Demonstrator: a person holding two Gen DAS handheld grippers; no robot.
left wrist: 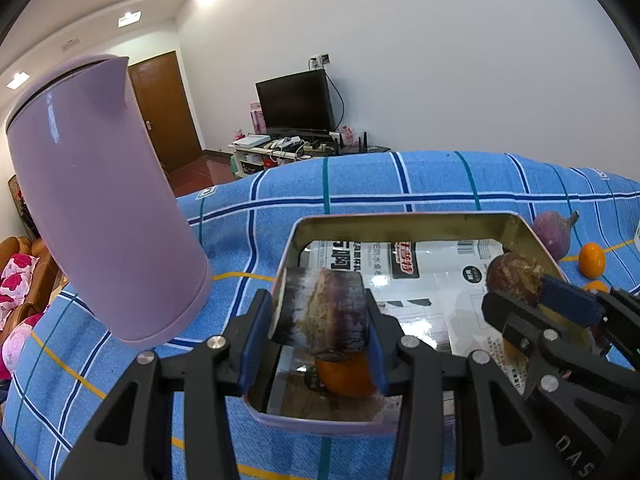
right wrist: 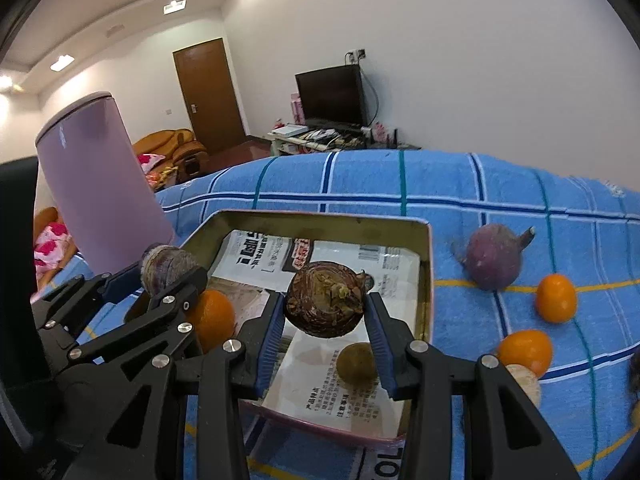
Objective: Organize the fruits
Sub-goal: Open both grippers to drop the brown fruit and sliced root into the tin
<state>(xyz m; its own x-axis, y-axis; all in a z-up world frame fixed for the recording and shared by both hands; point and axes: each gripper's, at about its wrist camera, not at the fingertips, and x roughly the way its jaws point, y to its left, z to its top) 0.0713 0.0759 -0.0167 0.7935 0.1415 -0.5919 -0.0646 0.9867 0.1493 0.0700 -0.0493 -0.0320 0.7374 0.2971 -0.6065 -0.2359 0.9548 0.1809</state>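
**Both grippers holding brown bulbs over the tin**

The right gripper clamps a dark brown, flaky round fruit above the paper-lined tin tray. The left gripper pinches a purplish-brown one too. At 3 o'clock, kumquats and a purple bulb sit on the blue cloth.
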